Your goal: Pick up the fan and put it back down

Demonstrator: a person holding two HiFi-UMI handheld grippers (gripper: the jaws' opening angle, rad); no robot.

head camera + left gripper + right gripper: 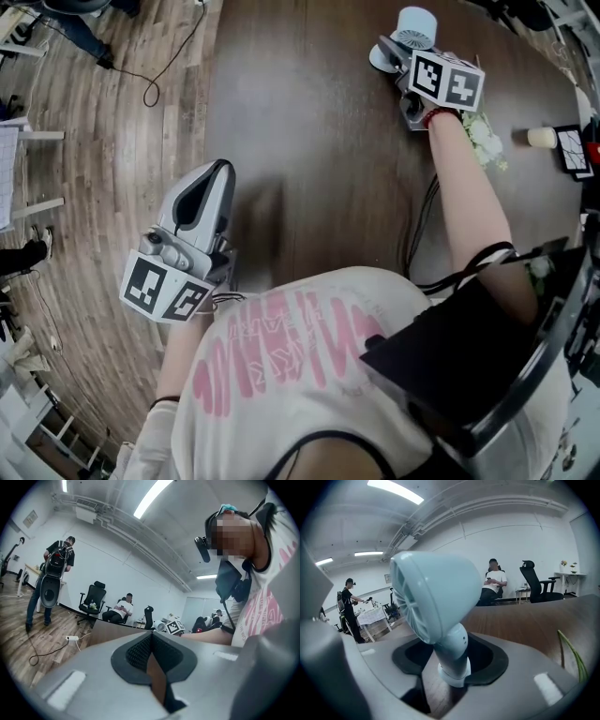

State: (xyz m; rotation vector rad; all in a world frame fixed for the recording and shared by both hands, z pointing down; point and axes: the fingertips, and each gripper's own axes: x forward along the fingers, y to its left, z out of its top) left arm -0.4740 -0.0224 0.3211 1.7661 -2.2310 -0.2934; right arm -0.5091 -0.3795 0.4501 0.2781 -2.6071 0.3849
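Observation:
A small pale-blue desk fan stands upright on the dark wooden table at its far side. My right gripper reaches around it. In the right gripper view the fan fills the middle and its stem and round foot sit between the jaws of the right gripper. The right pad lies against the foot, while bare table shows between the left pad and the stem. My left gripper hangs at the table's near left edge, far from the fan. Its tips meet with nothing between them.
White flowers, a cream candle and a small black frame lie at the table's right side. A cable trails over the wooden floor on the left. People and office chairs stand farther off in the room.

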